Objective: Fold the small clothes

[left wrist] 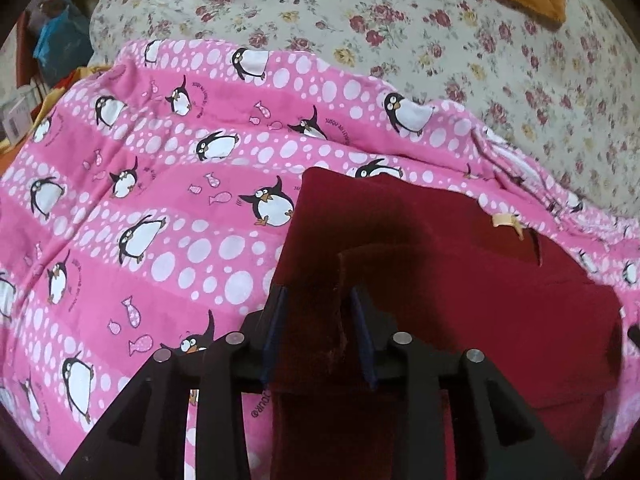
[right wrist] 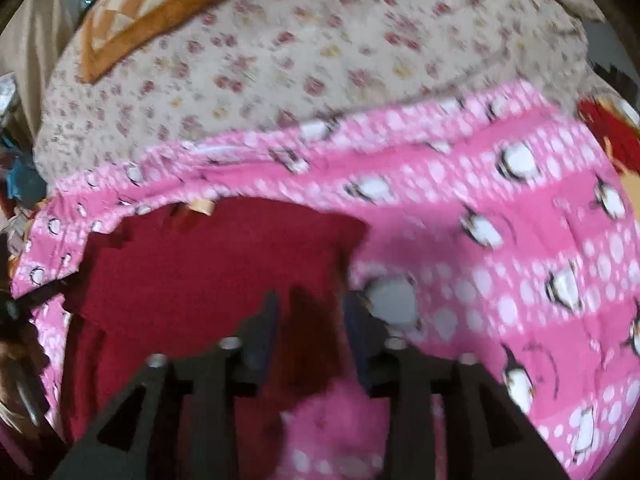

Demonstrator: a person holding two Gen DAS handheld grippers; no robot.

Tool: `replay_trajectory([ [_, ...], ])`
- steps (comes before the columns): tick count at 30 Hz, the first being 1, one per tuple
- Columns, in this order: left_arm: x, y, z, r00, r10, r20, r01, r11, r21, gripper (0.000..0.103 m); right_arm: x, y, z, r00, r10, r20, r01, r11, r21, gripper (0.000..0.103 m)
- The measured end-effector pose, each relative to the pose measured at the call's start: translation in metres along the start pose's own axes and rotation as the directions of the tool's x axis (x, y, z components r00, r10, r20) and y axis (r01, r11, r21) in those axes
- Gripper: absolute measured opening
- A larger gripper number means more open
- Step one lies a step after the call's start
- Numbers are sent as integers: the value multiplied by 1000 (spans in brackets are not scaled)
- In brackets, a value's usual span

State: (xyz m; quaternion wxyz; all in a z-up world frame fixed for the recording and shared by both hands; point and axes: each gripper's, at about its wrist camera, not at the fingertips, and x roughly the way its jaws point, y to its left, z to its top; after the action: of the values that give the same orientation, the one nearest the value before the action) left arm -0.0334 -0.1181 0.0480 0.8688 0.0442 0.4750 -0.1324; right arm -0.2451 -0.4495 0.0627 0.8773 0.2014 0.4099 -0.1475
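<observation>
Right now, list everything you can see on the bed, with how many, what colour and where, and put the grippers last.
dark red garment: one, dark red, lying on the pink cloth, a pale tag at its far edge
penguin cloth: one, pink with white dots and black-and-white penguins, spread under the garment
bedsheet: one, cream with red and yellow flowers, beyond the pink cloth
cushion: one, orange-brown and cream, at the far side of the sheet
left gripper: one, black, a fold of the garment between its fingers
right gripper: one, black, over the garment's edge, blurred
</observation>
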Motion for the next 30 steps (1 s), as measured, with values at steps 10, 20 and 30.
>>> replay_trajectory([
  [10, 9, -6, -1, 999, 37, -5, -37, 999, 40, 13, 80, 0, 23, 996, -43, -78, 45, 999, 16, 42],
  [20, 10, -4, -3, 999, 40, -1, -40, 999, 35, 15, 28, 7, 0, 997, -29, -75, 29, 1000, 2, 46],
  [30, -4, 2, -11, 1000, 3, 20, -3, 1000, 6, 15, 8, -8, -21, 991, 66, -113, -59, 996, 62, 54],
])
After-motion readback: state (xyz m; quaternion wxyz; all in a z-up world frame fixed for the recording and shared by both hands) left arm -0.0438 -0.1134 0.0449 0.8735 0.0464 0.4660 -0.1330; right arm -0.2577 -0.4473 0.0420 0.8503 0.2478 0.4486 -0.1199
